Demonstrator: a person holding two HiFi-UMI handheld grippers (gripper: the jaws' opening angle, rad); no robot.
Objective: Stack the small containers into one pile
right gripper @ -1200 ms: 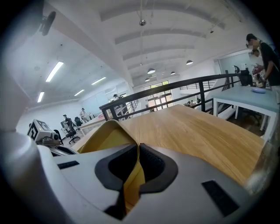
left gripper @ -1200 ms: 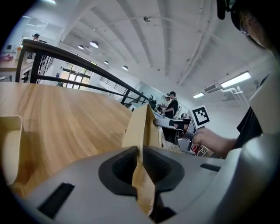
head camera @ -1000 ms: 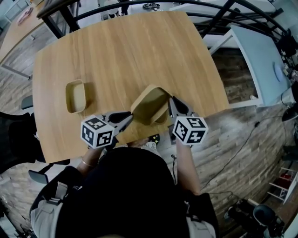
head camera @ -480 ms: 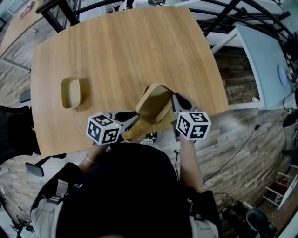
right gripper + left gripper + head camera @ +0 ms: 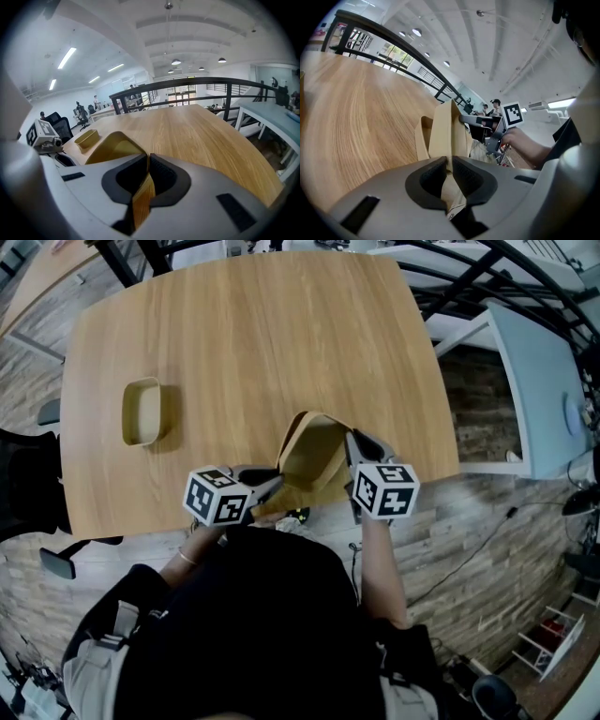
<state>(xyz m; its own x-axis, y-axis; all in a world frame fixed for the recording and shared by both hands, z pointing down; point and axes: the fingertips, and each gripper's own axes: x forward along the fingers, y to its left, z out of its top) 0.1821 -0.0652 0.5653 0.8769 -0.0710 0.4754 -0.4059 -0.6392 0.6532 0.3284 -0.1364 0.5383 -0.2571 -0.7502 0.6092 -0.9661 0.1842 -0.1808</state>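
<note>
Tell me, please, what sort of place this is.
Probably an open-plan office or workshop, perhaps on an upper level: a large wooden table, black office chairs, ceiling strip lights and a black railing.

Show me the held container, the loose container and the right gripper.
held container [image 5: 317, 454]: head view, its inner floor.
loose container [image 5: 145, 413]: head view, its inner floor.
right gripper [image 5: 148, 160]: right gripper view, between the fingertips, clamped on the held container's wall.
</note>
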